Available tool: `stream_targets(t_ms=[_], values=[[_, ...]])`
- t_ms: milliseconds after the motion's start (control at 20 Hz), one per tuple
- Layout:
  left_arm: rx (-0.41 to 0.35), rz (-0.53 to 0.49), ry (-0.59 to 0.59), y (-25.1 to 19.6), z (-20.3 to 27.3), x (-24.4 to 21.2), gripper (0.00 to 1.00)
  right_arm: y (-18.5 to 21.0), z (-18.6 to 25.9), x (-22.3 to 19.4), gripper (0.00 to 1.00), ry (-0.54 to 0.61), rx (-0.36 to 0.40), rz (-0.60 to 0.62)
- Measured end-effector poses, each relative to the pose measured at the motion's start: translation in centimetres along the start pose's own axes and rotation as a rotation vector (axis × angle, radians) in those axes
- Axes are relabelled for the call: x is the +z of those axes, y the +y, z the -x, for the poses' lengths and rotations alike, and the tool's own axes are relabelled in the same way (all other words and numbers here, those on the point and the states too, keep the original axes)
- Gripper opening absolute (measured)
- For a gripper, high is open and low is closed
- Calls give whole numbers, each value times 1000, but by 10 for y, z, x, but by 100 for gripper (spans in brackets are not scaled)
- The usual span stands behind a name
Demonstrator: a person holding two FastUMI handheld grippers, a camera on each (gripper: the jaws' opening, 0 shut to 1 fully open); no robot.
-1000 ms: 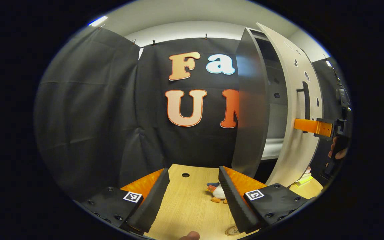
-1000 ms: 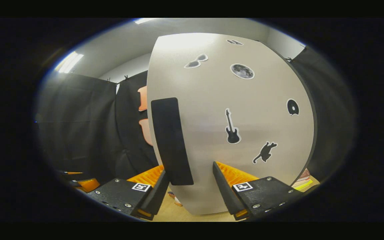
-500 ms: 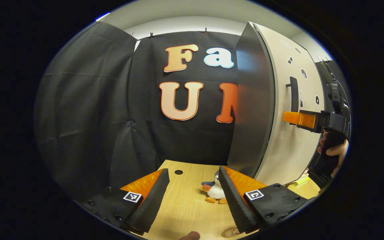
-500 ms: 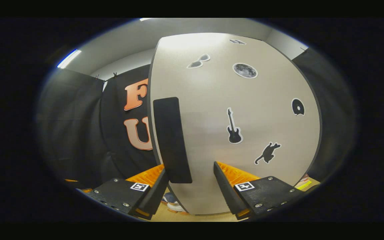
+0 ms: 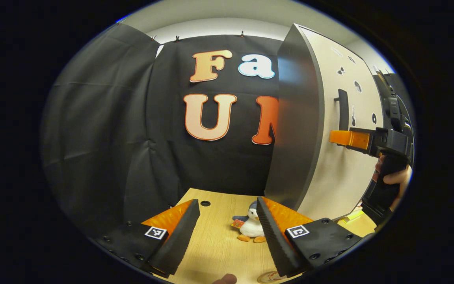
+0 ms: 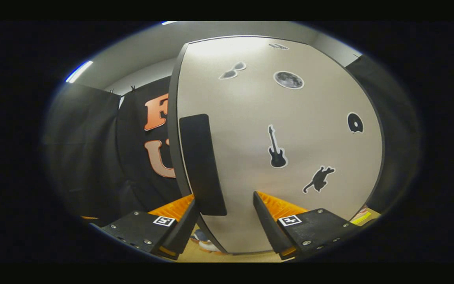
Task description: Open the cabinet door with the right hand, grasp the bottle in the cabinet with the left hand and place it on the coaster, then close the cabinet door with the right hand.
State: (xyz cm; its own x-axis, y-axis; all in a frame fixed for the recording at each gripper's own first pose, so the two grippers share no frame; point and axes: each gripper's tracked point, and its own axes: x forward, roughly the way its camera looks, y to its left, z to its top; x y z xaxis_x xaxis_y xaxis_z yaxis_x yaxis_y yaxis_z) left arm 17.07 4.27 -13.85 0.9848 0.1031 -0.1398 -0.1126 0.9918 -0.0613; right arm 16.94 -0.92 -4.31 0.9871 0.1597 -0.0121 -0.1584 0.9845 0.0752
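The cabinet door (image 6: 274, 138) is standing shut or very nearly so against the dark side of the cabinet (image 5: 298, 130), its pale face carrying small stickers of sunglasses, a moon, a guitar (image 6: 276, 148) and a cat. In the right gripper view the right tool (image 6: 225, 219) is pointing straight at that face with its fingers spread wide; the dark upright handle (image 6: 202, 163) is sitting between them, nearer the left finger, and whether either finger is touching it cannot be told. In the left gripper view the same tool is showing at the right edge, held by a hand (image 5: 396, 177), its front end level with the handle. The left tool (image 5: 227, 232) is hanging above the wooden tabletop (image 5: 219, 244) with its fingers spread apart and nothing between them. On the tabletop, just beside the right finger of that tool in the picture, a small plush penguin (image 5: 250, 227) is standing near the foot of the cabinet. At the bottom edge of the left gripper view a round patterned disc, probably the coaster (image 5: 268, 277), is peeking out beside the finger, mostly cut off. The bottle's place cannot be told from these views.
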Motion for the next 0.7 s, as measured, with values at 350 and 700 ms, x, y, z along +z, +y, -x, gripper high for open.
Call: stream_targets(t_ms=[350,700], values=[[-40,-30,-45,-54,38,21,95,-34,90,10,82,-19,16,-6],[-52,-60,-82,-145,119,31,95,-130,233,26,81,-33,-45,19]])
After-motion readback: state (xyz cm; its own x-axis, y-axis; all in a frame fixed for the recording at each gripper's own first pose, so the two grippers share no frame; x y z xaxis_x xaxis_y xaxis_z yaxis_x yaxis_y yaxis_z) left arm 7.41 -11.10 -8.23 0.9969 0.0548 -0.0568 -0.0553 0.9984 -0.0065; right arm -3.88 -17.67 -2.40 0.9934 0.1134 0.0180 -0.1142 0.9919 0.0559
